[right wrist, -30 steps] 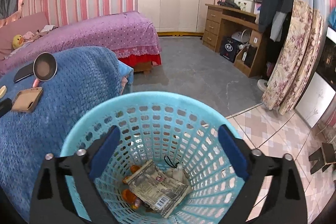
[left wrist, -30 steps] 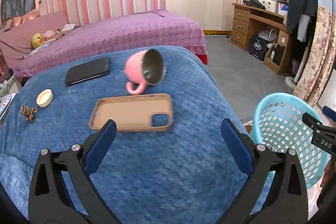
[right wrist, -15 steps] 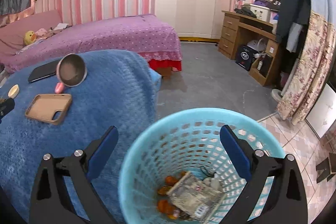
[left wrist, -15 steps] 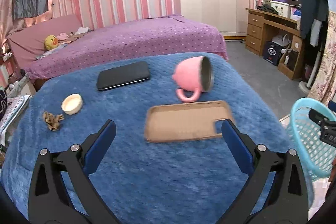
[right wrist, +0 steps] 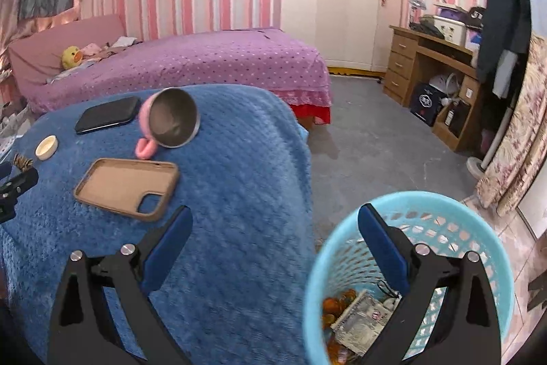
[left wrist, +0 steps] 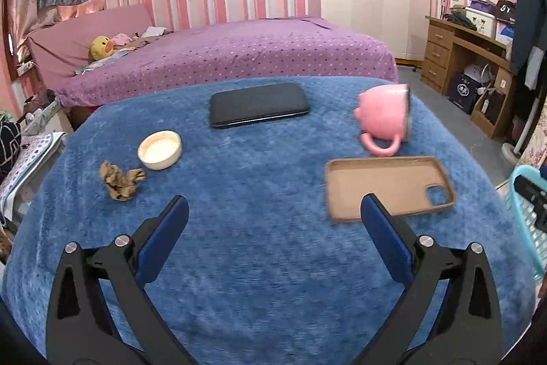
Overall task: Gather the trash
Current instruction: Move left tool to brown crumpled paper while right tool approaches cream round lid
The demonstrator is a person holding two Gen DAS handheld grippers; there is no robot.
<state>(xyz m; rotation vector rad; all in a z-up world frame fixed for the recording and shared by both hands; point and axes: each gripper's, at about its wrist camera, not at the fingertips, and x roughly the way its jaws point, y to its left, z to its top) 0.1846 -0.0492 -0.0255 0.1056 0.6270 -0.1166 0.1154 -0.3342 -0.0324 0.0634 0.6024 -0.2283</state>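
Note:
A crumpled brown scrap (left wrist: 120,181) lies on the blue blanket (left wrist: 259,255) at the left, beside a small cream lid (left wrist: 159,149). My left gripper (left wrist: 273,212) hovers open over the blanket, right of the scrap, nothing between its fingers. My right gripper (right wrist: 273,223) is open and empty above the blanket's right edge, its right finger over the light blue basket (right wrist: 492,248). In the basket lie a printed wrapper (right wrist: 359,320) and orange bits (right wrist: 333,307). The scrap (right wrist: 23,161) shows small at the far left of the right wrist view.
On the blanket lie a tan phone case (left wrist: 388,185), a tipped pink mug (left wrist: 384,120) and a black phone (left wrist: 258,105). A purple bed (left wrist: 239,53) stands behind. A wooden desk (right wrist: 437,84) is at the right, across grey floor (right wrist: 376,139).
The left gripper has swung left, bringing the scrap and lid into fuller view. The right gripper has moved left from over the basket toward the blanket. Both stay open.

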